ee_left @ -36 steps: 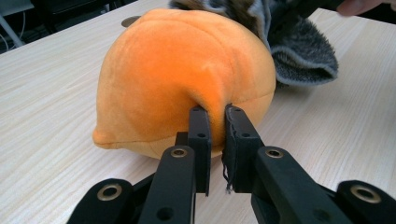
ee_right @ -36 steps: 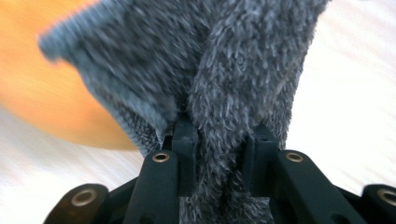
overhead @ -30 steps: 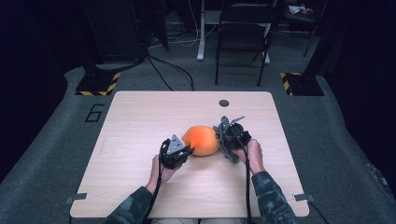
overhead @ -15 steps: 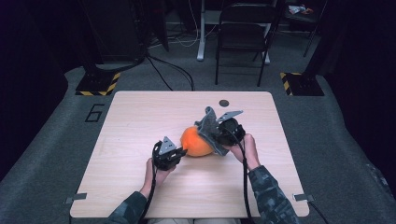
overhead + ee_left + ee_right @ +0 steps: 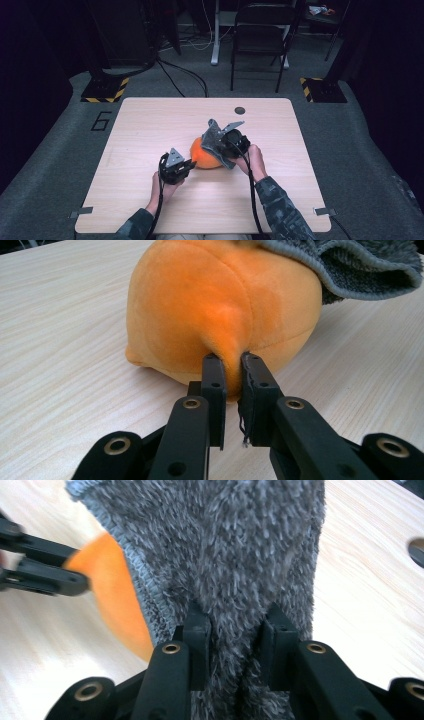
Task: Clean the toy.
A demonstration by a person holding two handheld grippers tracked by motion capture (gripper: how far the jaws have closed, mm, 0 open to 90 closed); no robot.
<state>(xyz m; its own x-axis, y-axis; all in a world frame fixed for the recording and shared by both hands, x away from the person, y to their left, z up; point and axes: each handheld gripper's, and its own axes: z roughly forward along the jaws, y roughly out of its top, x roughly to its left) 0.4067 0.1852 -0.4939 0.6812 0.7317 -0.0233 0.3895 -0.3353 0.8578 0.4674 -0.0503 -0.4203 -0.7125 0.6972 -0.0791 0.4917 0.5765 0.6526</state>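
A person at a wooden counter point(image 5: 150, 200) works on one orange plush toy point(image 5: 220, 315) with two tools. The left hand-held gripper point(image 5: 232, 367) is clenched on a pinch of the toy's plush at its near, low edge, apparently to anchor it to the counter. The right hand-held gripper point(image 5: 235, 625), just beyond and above the toy, grips a fold of one grey towel point(image 5: 220, 555), which drapes from its jaws over the toy's top, seemingly to wipe or cover it. The toy sits between the two hand-held grippers, touching both the left jaws and the towel. One dark round spot point(image 5: 240, 110) lies well beyond the right hand-held gripper.
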